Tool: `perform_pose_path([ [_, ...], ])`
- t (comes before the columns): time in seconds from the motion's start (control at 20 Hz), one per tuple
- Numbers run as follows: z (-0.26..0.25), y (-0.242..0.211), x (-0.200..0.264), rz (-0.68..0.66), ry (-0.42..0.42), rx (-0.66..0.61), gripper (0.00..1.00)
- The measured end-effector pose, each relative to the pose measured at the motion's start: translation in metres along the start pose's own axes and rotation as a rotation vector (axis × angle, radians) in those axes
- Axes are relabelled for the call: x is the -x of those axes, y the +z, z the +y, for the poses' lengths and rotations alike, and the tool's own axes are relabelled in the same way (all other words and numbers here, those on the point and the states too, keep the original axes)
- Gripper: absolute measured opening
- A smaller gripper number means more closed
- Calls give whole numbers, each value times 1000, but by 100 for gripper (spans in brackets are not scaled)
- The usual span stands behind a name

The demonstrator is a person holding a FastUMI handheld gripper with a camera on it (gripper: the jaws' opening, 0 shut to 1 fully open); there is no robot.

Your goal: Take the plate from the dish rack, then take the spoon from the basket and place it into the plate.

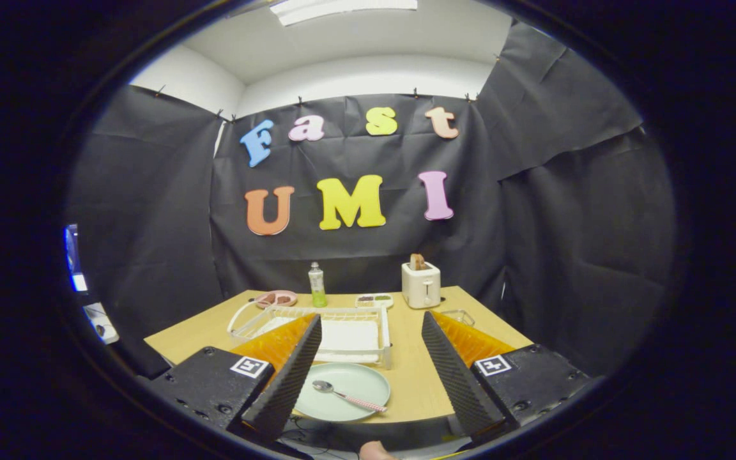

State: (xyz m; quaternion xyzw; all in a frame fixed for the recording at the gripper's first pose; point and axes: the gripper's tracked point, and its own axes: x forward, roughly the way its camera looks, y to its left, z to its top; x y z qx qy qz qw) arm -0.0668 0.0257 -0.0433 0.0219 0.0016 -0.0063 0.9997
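Wide-open, empty gripper (371, 370) hovers over spoon (349, 396) lying in plate (358, 377) before dish rack (349, 319).

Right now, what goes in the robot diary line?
gripper: open, holding nothing | spoon: lying in plate | dish rack: beyond plate

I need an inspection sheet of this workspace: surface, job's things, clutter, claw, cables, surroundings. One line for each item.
Surface: wooden table, bare in front right.
Job's things: spoon lies in the green plate, just ahead of the fingers; white dish rack behind the plate; clear basket beyond the right finger.
Clutter: toaster with bread, green bottle, pink dish, small tray at the far edge.
Claw: claw open, fingers apart, holding nothing.
Cables: nothing seen.
Surroundings: black cloth wall, white ceiling above.
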Motion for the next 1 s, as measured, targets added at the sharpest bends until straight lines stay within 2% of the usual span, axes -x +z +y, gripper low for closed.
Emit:
perform_pose_path([
  [0.2, 1, 1, 5, -13, 0, 29, 100],
  [0.55, -4, -3, 1, 31, -22, -3, 100],
  [1.0, -1, -3, 2, 36, 2, 15, 100],
])
